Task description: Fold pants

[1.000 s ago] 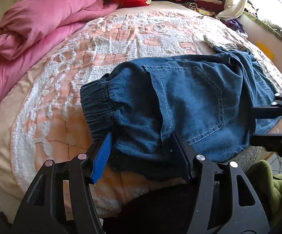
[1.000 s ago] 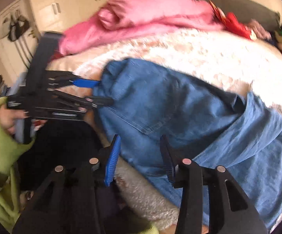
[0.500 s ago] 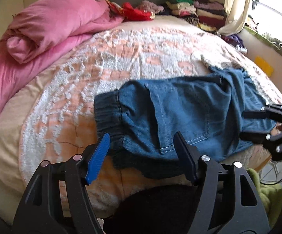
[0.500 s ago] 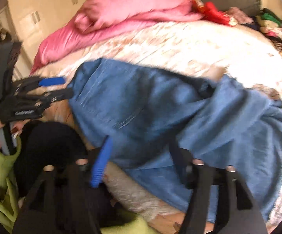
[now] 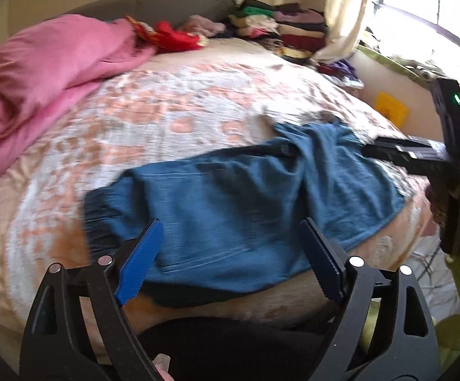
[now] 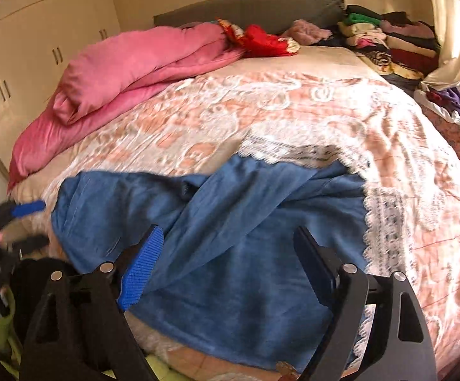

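One pair of blue denim pants is laid across the near edge of the bed, lower middle of both frames, long axis running left to right, elastic waistband at the left end in the left wrist view and the rumpled legs bunched toward the right. Two grippers are counted: the left gripper is seen with its jaws opening wide, nothing pinched, the near hem just lying beyond the tips; same deal for the right gripper, jaws opening, cloth below but not clamped. Waistband end is reckoned nearer the left one, leg end nearer the right, so the next fold probably gets taken across that long axis. Also counted: one pink duvet upper left, one clothes stack upper right, one red item between them.
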`<action>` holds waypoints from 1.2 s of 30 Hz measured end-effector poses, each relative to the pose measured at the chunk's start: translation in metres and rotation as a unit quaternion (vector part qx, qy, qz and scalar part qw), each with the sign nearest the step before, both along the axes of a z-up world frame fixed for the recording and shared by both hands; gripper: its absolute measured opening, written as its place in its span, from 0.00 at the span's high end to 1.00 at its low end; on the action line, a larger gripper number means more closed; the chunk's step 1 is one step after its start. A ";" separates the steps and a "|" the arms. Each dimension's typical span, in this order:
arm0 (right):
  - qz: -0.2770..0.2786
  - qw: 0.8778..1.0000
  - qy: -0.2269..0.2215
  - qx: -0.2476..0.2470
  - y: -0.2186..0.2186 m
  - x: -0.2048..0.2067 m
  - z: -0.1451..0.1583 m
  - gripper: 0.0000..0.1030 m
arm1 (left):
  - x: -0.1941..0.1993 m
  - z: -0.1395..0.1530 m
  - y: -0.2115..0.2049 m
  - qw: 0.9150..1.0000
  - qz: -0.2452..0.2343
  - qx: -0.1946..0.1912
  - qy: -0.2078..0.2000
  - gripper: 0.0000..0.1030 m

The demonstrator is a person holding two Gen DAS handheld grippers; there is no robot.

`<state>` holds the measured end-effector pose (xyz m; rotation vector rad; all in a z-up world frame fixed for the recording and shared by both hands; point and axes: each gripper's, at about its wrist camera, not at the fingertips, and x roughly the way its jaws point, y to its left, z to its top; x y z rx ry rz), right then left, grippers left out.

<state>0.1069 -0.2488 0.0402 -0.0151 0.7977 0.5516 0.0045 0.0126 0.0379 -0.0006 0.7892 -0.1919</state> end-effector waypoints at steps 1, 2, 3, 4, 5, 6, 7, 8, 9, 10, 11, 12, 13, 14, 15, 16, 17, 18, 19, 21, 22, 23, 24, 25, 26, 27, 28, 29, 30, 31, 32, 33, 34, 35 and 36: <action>-0.002 1.000 -0.001 0.001 -0.002 0.003 0.002 0.19 | 0.003 -0.002 -0.006 1.000 -0.009 -0.005 0.005 0.21; -0.005 1.000 -0.006 -0.002 -0.004 0.008 0.005 0.19 | 0.007 -0.005 -0.015 1.000 -0.020 -0.012 0.010 0.21; -0.006 1.000 -0.010 -0.006 -0.004 0.012 0.008 0.19 | 0.011 -0.008 -0.021 0.999 -0.028 -0.018 0.016 0.21; -0.005 1.000 -0.013 -0.009 -0.003 0.017 0.010 0.19 | 0.015 -0.010 -0.028 0.999 -0.036 -0.024 0.023 0.20; -0.004 1.000 -0.017 -0.014 0.001 0.023 0.013 0.19 | 0.018 -0.013 -0.032 0.998 -0.041 -0.028 0.029 0.20; -0.003 1.000 -0.019 -0.019 0.004 0.031 0.016 0.19 | 0.023 -0.017 -0.039 0.997 -0.050 -0.035 0.037 0.20; -0.003 1.000 -0.019 -0.024 0.009 0.040 0.018 0.19 | 0.027 -0.020 -0.044 0.997 -0.056 -0.038 0.044 0.20; -0.001 0.999 -0.017 -0.027 0.013 0.048 0.019 0.19 | 0.031 -0.023 -0.050 0.996 -0.061 -0.040 0.052 0.20; 0.001 0.999 -0.014 -0.029 0.018 0.057 0.020 0.19 | 0.036 -0.026 -0.054 0.995 -0.067 -0.045 0.060 0.20; 0.002 0.999 -0.011 -0.030 0.023 0.065 0.020 0.19 | 0.039 -0.029 -0.056 0.994 -0.070 -0.049 0.066 0.21; 0.008 0.999 -0.003 -0.035 0.032 0.078 0.018 0.19 | 0.043 -0.033 -0.061 0.993 -0.076 -0.052 0.078 0.21; 0.012 0.999 0.004 -0.042 0.041 0.090 0.015 0.19 | 0.045 -0.036 -0.064 0.992 -0.079 -0.055 0.083 0.21; 0.012 0.999 0.006 -0.047 0.046 0.096 0.013 0.19 | 0.047 -0.038 -0.067 0.991 -0.082 -0.059 0.089 0.24; 0.018 0.998 0.013 -0.056 0.057 0.108 0.008 0.19 | 0.051 -0.041 -0.069 0.990 -0.084 -0.063 0.096 0.32; 0.019 0.998 0.018 -0.065 0.065 0.117 0.004 0.19 | 0.056 -0.043 -0.071 0.988 -0.089 -0.070 0.106 0.36; 0.014 0.997 0.020 -0.079 0.072 0.125 -0.001 0.19 | 0.060 -0.046 -0.073 0.986 -0.094 -0.075 0.113 0.36; 0.015 0.995 0.020 -0.096 0.082 0.133 -0.008 0.19 | 0.063 -0.048 -0.075 0.986 -0.096 -0.077 0.117 0.37; 0.019 0.994 0.022 -0.108 0.089 0.140 -0.014 0.19 | 0.067 -0.051 -0.078 0.985 -0.095 -0.078 0.122 0.37; 0.018 0.992 0.023 -0.121 0.096 0.147 -0.021 0.19 | 0.071 -0.054 -0.079 0.984 -0.096 -0.079 0.126 0.37; 0.006 0.988 0.023 -0.155 0.108 0.161 -0.036 0.19 | 0.079 -0.062 -0.082 0.983 -0.089 -0.082 0.136 0.37; 0.001 0.987 0.031 -0.159 0.112 0.169 -0.043 0.19 | 0.081 -0.065 -0.083 0.982 -0.087 -0.088 0.140 0.37; -0.005 0.987 0.038 -0.159 0.113 0.174 -0.048 0.19 | 0.083 -0.067 -0.084 0.982 -0.086 -0.092 0.141 0.37; -0.011 0.987 0.046 -0.156 0.114 0.180 -0.052 0.19 | 0.085 -0.071 -0.085 0.982 -0.083 -0.091 0.141 0.37; -0.017 0.987 0.052 -0.154 0.114 0.184 -0.056 0.19 | 0.084 -0.072 -0.087 0.983 -0.085 -0.088 0.140 0.37; -0.028 0.986 0.057 -0.155 0.114 0.190 -0.060 0.19 | 0.083 -0.073 -0.089 0.983 -0.086 -0.084 0.138 0.37; -0.032 0.986 0.059 -0.153 0.114 0.194 -0.062 0.19 | 0.082 -0.073 -0.091 0.983 -0.088 -0.083 0.136 0.37; -0.031 0.987 0.062 -0.144 0.112 0.198 -0.065 0.28 | 0.082 -0.074 -0.091 0.983 -0.089 -0.085 0.135 0.37; -0.031 0.988 0.065 -0.137 0.111 0.200 -0.067 0.38 | 0.082 -0.074 -0.091 0.983 -0.090 -0.089 0.135 0.37; -0.032 0.988 0.067 -0.132 0.108 0.202 -0.068 0.54 | 0.082 -0.074 -0.090 0.982 -0.089 -0.094 0.135 0.37; -0.032 0.989 0.065 -0.127 0.105 0.203 -0.068 0.60 | 0.081 -0.074 -0.089 0.982 -0.089 -0.098 0.134 0.37; -0.028 0.991 0.063 -0.113 0.099 0.203 -0.066 0.67 | 0.080 -0.074 -0.089 0.982 -0.089 -0.102 0.134 0.37; -0.025 0.993 0.063 -0.093 0.092 0.201 -0.061 0.79 | 0.079 -0.073 -0.088 0.981 -0.089 -0.104 0.134 0.36; -0.024 0.994 0.064 -0.081 0.088 0.200 -0.059 0.85 | 0.079 -0.074 -0.087 0.981 -0.090 -0.105 0.134 0.36; -0.025 0.996 0.060 -0.061 0.078 0.197 -0.053 0.87 | 0.078 -0.073 -0.087 0.981 -0.090 -0.106 0.133 0.36; -0.028 0.997 0.056 -0.055 0.073 0.194 -0.048 0.87 | 0.076 -0.072 -0.086 0.981 -0.090 -0.106 0.133 0.36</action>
